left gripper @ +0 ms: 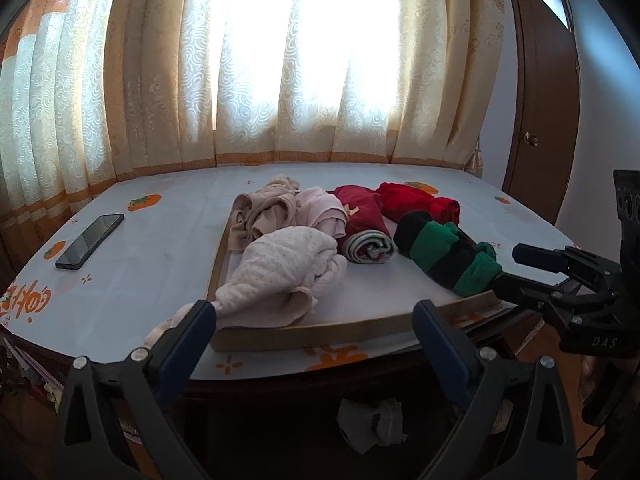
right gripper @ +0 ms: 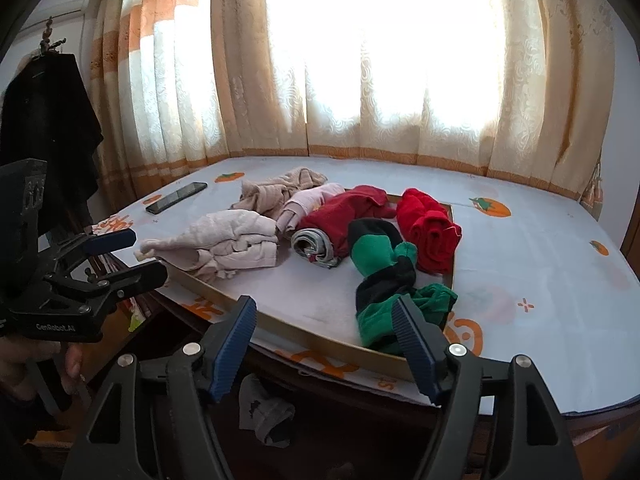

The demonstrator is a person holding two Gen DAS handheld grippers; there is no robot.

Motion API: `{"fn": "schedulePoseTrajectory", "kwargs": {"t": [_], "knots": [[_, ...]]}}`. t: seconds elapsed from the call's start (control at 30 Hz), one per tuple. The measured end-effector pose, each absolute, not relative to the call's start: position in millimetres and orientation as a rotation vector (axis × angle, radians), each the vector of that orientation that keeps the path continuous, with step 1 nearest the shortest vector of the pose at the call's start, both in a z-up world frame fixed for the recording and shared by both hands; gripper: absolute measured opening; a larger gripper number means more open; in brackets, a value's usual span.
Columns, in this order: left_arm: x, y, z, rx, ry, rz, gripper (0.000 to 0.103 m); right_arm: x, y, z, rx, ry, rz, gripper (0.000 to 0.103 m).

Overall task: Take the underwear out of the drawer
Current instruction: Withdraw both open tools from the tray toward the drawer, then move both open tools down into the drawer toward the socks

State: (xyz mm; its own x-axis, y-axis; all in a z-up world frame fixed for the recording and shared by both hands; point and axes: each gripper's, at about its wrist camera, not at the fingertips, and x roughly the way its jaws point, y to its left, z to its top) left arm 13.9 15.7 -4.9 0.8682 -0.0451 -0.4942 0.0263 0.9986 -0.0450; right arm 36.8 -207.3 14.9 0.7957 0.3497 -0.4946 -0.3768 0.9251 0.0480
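- Underwear: rolled garments in pale pink [left gripper: 280,276], beige [left gripper: 260,212], dark red [left gripper: 362,220], bright red [left gripper: 416,200] and green-and-black stripes [left gripper: 448,252] lie in a shallow cardboard tray [left gripper: 320,334] on the patterned tabletop [left gripper: 140,280].
- Left gripper [left gripper: 316,332]: jaws wide apart, empty, pale pink roll at 11 o'clock.
- Right gripper [right gripper: 324,336]: jaws apart, empty, striped roll at 1 o'clock.
- Recommended: the dark drawer [right gripper: 264,416] below still holds grey fabric; lower one gripper, pinch a thick fold, lift clear.

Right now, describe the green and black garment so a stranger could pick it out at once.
On the table by the curtained window lies a shallow tray of rolled clothes. The green and black garment lies at its near right corner, beside the bright red roll. It alone has broad green and black bands.
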Motion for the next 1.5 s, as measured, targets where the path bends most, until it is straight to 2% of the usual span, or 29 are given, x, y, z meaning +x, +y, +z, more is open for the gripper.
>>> {"fn": "schedulePoseTrajectory", "kwargs": {"t": [0.2, 0.63, 1.5], "knots": [[3, 11, -6, -0.029, 0.509, -0.042, 0.101, 23, -204, 16, -0.061, 0.494, 0.395, 0.078], [-21, 7, -15, -0.038, 0.510, -0.053, 0.102, 3, -206, 10, -0.030, 0.493, 0.411, 0.079], [-31, 12, -68, -0.032, 0.634, -0.070, 0.102, -14, -225, -82, -0.059, 0.714, 0.368, 0.079]]}}
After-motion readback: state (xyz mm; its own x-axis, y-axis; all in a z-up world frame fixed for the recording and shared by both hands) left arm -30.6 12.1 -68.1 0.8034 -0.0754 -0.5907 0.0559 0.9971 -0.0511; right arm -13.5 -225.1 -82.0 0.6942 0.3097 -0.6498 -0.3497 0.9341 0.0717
